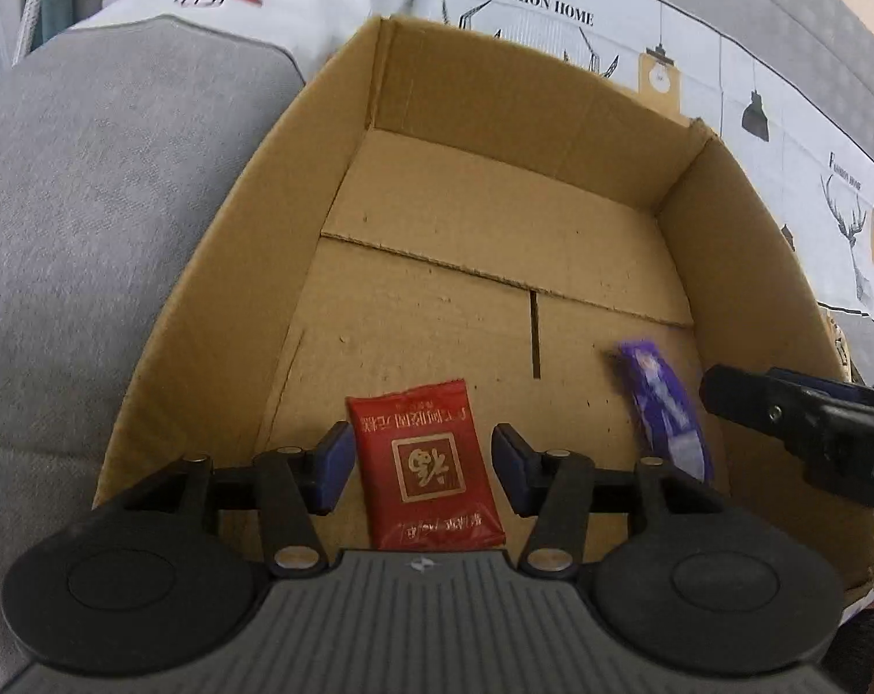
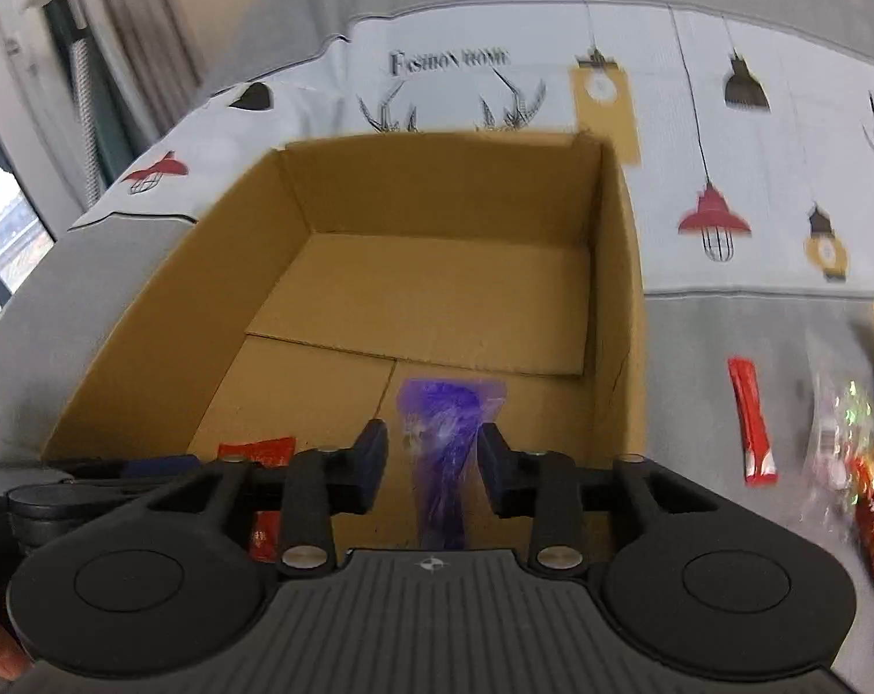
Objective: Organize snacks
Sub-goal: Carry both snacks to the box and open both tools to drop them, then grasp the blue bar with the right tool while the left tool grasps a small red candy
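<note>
Left wrist view: red packet (image 1: 431, 462) and purple packet (image 1: 665, 405) (blurred) are released into the cardboard box (image 1: 206, 289) near its front wall; left gripper (image 1: 419, 465) and right gripper (image 2: 431, 462) are spread, gripping nothing.

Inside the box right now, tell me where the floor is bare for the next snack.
The cardboard box floor is bare across its far half, up to the back wall, and along the left wall. The near end is crowded: the red packet between the left gripper fingers, the purple wrapper by the right wall.
</note>
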The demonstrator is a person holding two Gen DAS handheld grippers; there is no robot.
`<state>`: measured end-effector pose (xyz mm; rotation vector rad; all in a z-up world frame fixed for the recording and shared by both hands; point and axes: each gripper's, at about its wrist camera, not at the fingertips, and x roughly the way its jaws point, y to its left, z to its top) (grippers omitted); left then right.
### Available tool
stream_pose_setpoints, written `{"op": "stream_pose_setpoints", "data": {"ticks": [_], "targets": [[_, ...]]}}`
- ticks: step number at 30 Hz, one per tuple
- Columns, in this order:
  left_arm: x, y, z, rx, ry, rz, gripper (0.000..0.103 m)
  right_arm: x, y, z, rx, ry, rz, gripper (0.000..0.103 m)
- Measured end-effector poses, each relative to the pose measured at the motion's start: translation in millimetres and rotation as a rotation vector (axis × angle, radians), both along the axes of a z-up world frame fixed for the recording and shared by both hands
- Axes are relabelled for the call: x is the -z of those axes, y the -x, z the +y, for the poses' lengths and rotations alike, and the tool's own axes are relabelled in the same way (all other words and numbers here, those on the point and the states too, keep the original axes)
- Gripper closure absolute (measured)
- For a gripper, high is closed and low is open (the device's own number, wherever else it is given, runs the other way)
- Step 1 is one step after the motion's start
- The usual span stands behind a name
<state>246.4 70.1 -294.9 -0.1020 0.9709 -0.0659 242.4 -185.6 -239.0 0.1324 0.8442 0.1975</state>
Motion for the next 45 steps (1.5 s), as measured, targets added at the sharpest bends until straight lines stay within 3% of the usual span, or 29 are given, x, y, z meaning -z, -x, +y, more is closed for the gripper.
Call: {"op": "stream_pose_setpoints", "data": {"ticks": [3,6,10,13,14,15,19,26,31,36,41,45], "targets": [[2.2,8.8,1.7,-0.015,0.003,0.041,0.045,-0.3,9.8,2.7,-0.024,0.019,-0.015,0.037],[0.4,24.5,2.9,-0.032,0.032,0.073,0.045,-0.4,18.7,3.6,-0.047,0.053,-0.027,0.045],[-8.8,45.4,4.9,-0.043,0.039,0.069,0.044,-5.1,28.6,-2.5,-0.020,0.013,-0.026,0.044],[-34.6,57.9,-3.0,-0.037,0.031,0.001,0.027,-7.6,36.8,-12.7,-0.012,-0.047,-0.034,0.043],[-45.5,64.0,-11.6,-0.043,-0.006,-0.036,0.011,-10.6,44.2,-18.6,-0.011,-0.063,-0.048,0.043],[-56.4,70.4,-23.3,-0.024,-0.038,-0.083,0.008,-13.4,50.2,-23.9,-0.006,-0.072,-0.059,0.043],[-82.9,84.1,-85.4,0.095,-0.097,-0.194,0.008,-23.3,81.6,-66.1,0.027,-0.170,-0.111,0.043],[-67.8,87.7,-190.9,0.270,-0.058,-0.201,0.008,-22.5,126.9,-178.9,0.227,-0.141,-0.160,0.041],[-41.1,78.4,-261.1,0.390,-0.055,-0.214,0.017,7.3,135.7,-250.1,0.335,-0.124,-0.131,0.041],[-8.1,41.7,-314.8,0.510,-0.040,-0.205,0.043,29.6,119.4,-296.6,0.412,-0.159,-0.087,0.048],[20.0,2.4,-362.1,0.616,-0.060,-0.221,0.047,40.6,99.0,-332.9,0.369,-0.095,-0.116,0.049],[48.8,-24.4,-396.1,0.671,-0.087,-0.185,0.047,69.2,72.6,-362.3,0.357,-0.093,-0.023,0.061]]}}
